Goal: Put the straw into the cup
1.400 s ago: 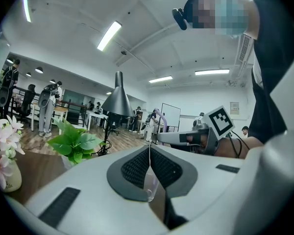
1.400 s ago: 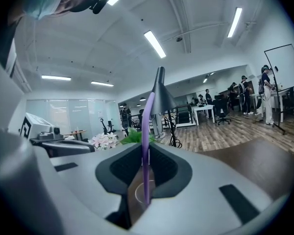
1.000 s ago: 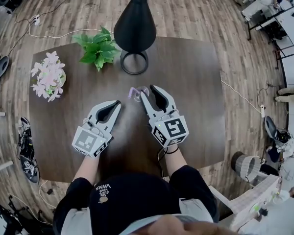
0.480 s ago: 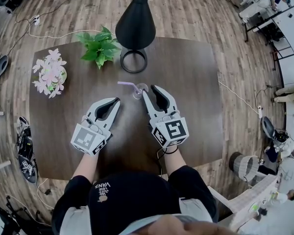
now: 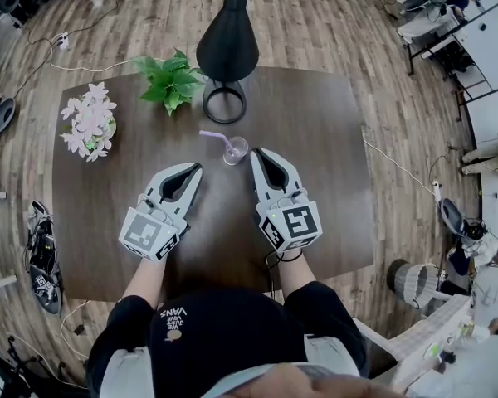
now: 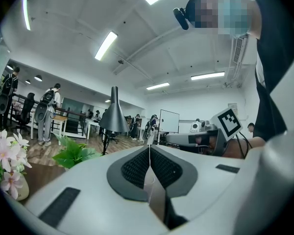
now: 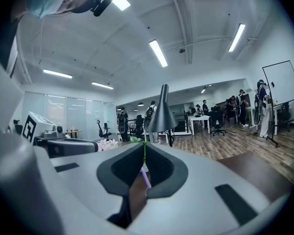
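A small clear cup (image 5: 236, 150) stands on the dark wooden table (image 5: 332, 139). A purple straw (image 5: 219, 139) sits in it, its bent end pointing left. My right gripper (image 5: 257, 151) is just right of the cup and apart from it. Its jaws are closing and look together, with nothing between them. In the right gripper view the straw (image 7: 145, 176) shows beyond the closed tips (image 7: 144, 144). My left gripper (image 5: 198, 167) is shut and empty, to the lower left of the cup. Its jaws meet in the left gripper view (image 6: 149, 147).
A black lamp (image 5: 227, 44) with a ring base (image 5: 226, 104) stands behind the cup. A green plant (image 5: 170, 81) and a vase of pink flowers (image 5: 89, 126) sit at the table's back left. Wooden floor, cables and office furniture surround the table.
The right gripper's jaws, open by the cup a second ago, have closed and drawn back from it. The straw now rests in the cup. Both grippers have pulled back slightly.
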A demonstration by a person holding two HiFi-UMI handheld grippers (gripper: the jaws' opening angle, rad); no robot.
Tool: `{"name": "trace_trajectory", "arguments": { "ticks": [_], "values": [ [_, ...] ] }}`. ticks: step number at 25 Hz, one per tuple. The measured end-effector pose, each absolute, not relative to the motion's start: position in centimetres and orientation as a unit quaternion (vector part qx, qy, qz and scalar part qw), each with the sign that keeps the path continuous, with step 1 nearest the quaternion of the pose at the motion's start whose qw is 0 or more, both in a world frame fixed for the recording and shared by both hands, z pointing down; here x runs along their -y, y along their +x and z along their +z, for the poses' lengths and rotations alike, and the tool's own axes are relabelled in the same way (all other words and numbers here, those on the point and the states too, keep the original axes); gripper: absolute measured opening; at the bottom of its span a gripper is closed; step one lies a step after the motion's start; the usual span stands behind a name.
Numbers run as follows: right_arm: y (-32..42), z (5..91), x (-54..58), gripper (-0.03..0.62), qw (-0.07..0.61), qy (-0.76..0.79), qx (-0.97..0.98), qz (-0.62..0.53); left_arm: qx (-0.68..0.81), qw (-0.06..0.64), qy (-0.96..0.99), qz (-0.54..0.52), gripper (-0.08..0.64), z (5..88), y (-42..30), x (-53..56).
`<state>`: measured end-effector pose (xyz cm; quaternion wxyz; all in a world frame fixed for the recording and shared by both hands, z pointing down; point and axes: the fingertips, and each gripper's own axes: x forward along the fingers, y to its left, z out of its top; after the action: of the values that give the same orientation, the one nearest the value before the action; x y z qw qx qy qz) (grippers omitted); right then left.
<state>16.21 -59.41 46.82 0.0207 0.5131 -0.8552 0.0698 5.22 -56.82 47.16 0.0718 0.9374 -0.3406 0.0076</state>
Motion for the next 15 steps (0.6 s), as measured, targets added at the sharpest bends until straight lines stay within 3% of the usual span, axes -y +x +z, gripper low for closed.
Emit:
{"name": "trace_trajectory", "arguments": {
  "ticks": [15],
  "values": [
    [15.8, 43.7, 51.5, 0.018, 0.010, 0.541, 0.839, 0.051, 0.326, 0.049, 0.944, -0.011, 0.017, 44.0, 4.0, 50.4]
  ]
}}
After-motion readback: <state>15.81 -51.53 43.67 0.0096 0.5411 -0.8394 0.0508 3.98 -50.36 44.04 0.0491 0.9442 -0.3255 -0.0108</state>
